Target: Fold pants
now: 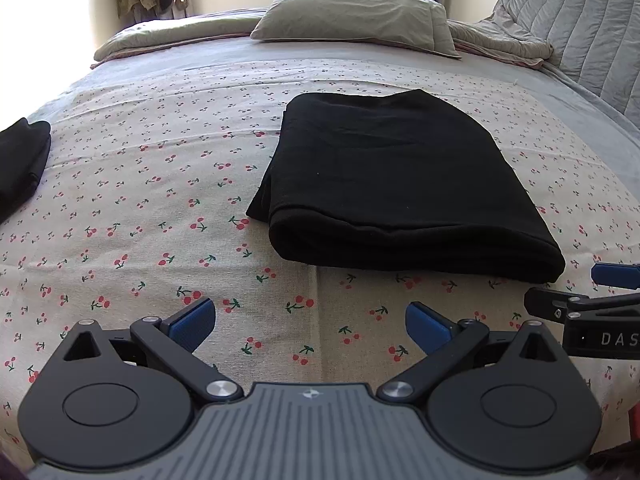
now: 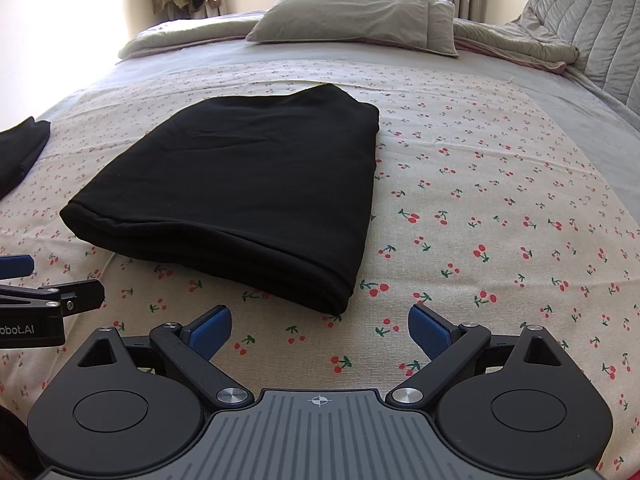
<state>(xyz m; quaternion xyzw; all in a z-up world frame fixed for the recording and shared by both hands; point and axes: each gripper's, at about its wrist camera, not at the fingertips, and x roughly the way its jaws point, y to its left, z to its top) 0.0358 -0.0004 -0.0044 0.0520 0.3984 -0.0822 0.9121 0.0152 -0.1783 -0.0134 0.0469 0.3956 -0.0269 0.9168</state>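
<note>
Black pants (image 1: 392,176) lie folded into a thick rectangle on the cherry-print sheet (image 1: 160,184), its folded edge toward me. They also show in the right wrist view (image 2: 248,184). My left gripper (image 1: 311,325) is open and empty, hovering over the sheet just short of the pants' near edge. My right gripper (image 2: 320,330) is open and empty, near the pants' front right corner. The right gripper's side shows at the left wrist view's right edge (image 1: 592,312); the left gripper's side shows at the right wrist view's left edge (image 2: 40,300).
Another black garment (image 1: 20,160) lies at the bed's left edge, also in the right wrist view (image 2: 20,148). A grey pillow (image 1: 356,18) and rumpled bedding (image 1: 504,40) lie at the head. A quilted grey cover (image 1: 580,28) stands at the right.
</note>
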